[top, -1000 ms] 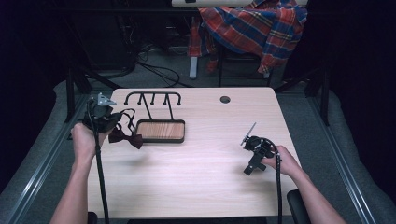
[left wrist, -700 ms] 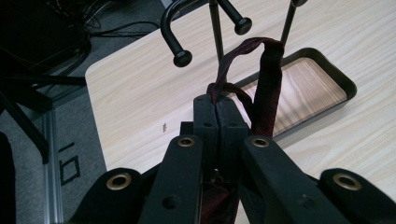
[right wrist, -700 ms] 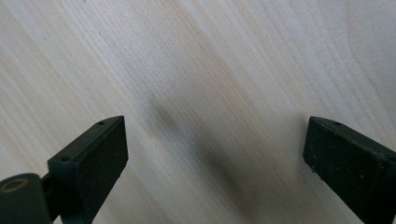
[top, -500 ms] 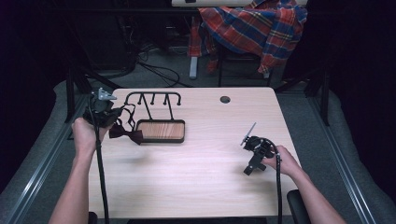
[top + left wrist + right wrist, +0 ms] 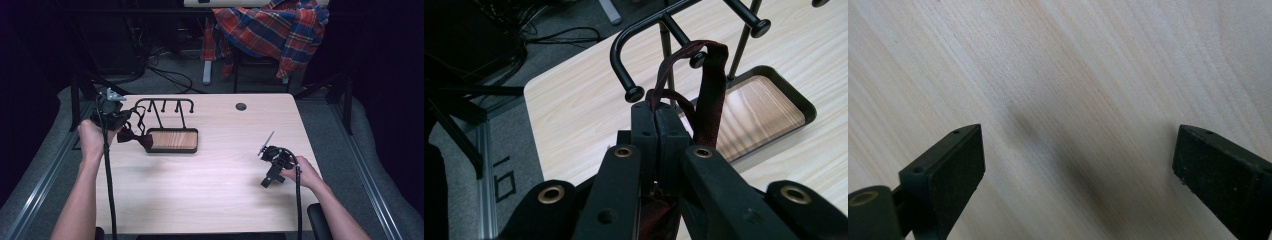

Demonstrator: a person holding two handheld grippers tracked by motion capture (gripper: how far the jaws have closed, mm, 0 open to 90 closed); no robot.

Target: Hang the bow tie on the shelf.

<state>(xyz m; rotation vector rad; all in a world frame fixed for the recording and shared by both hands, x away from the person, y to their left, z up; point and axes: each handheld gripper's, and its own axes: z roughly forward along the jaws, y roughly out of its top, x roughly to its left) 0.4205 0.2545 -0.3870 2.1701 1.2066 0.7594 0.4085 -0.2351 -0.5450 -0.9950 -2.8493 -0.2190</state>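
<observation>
My left gripper [image 5: 656,127] pinches the bow tie strap [image 5: 710,85]; loop just beyond the jaws should clear the hook [image 5: 696,60]. Right gripper [image 5: 1078,175] gapes idle.

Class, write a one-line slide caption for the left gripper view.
Left claw shut on a dark red fabric strap looped over a knobbed hook of the black metal rack.

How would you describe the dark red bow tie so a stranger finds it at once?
Look at the left end of the table, by the black hook rack on its wooden tray. The bow tie hangs there, strap clamped in the left gripper; it is the sole dark red cloth item.
</observation>
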